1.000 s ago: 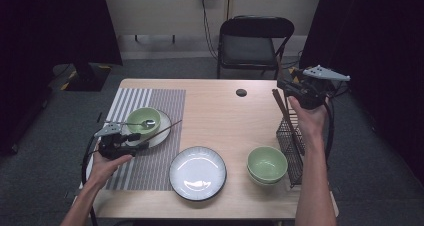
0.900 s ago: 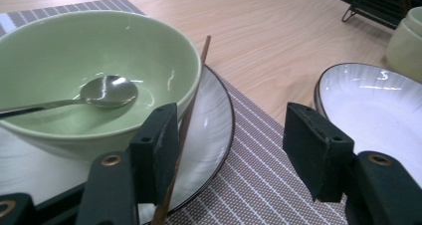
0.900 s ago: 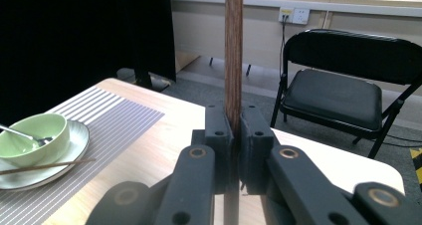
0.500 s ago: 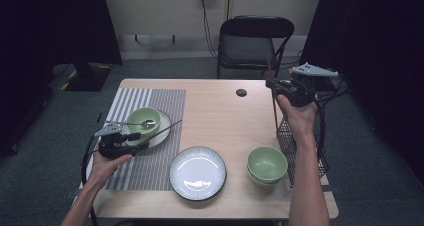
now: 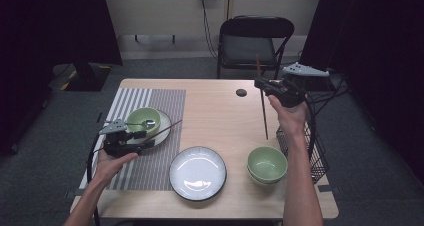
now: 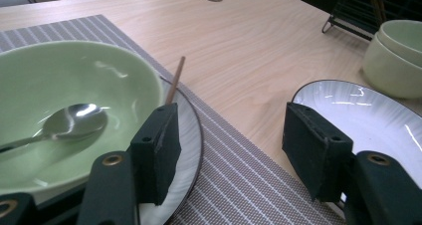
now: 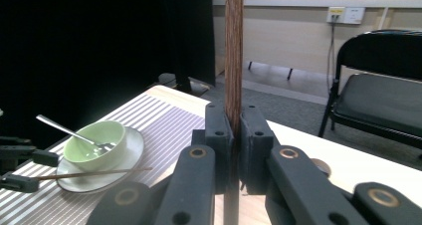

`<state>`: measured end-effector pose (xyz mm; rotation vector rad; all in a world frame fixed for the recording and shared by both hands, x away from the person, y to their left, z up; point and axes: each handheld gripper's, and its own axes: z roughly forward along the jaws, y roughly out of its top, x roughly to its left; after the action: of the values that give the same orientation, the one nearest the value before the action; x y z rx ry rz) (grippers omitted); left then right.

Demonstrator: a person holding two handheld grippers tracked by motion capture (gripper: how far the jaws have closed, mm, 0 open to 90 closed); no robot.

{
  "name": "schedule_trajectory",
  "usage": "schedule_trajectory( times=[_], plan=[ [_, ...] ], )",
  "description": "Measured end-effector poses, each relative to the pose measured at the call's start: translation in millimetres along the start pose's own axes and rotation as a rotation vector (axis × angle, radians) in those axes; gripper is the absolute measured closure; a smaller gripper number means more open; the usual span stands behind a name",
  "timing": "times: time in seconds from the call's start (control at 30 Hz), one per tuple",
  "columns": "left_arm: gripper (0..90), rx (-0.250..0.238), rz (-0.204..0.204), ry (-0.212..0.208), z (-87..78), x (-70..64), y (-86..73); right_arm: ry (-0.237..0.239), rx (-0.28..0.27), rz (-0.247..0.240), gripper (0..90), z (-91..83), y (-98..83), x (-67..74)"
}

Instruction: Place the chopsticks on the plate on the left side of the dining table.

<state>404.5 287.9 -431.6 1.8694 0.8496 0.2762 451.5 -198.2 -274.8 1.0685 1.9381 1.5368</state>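
The right gripper is clenched on a brown chopstick, holding it upright above the worktop's far right corner, beside the wire rack; the left gripper rests released by the near left edge, a second chopstick lying across the small plate there.

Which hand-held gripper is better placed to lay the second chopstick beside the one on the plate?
Right. The right hand-held gripper is shut on the chopstick; the left hand-held gripper is open beside the plate.
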Motion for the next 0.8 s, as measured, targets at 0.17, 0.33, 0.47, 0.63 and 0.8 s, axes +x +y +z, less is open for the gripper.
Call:
schedule_trajectory(
  times=[0.17, 0.33, 0.47, 0.63, 0.8],
  plan=[
    [39.6, -0.031, 0.005, -0.022, 4.9, -6.0, 10.9, 0.033, 0.007, -0.013, 84.8, 8.6, -4.6, 10.6],
    [39.6, -0.017, 0.024, -0.047, 12.0, -14.0, 17.3, 0.059, -0.003, -0.030, 84.9, 10.1, -3.1, 20.8],
    [40.9, -0.014, 0.046, -0.075, 17.9, -21.4, 25.5, 0.090, -0.021, -0.033, 84.8, 9.4, -0.1, 27.1],
    [40.9, -0.035, 0.056, -0.089, 25.4, -30.1, 34.1, 0.115, -0.023, -0.036, 84.9, 13.2, 2.1, 35.9],
    [41.3, -0.057, 0.056, -0.125, 35.3, -39.8, 43.0, 0.139, -0.010, -0.038, 84.9, 22.4, 2.2, 46.1]
  ],
)
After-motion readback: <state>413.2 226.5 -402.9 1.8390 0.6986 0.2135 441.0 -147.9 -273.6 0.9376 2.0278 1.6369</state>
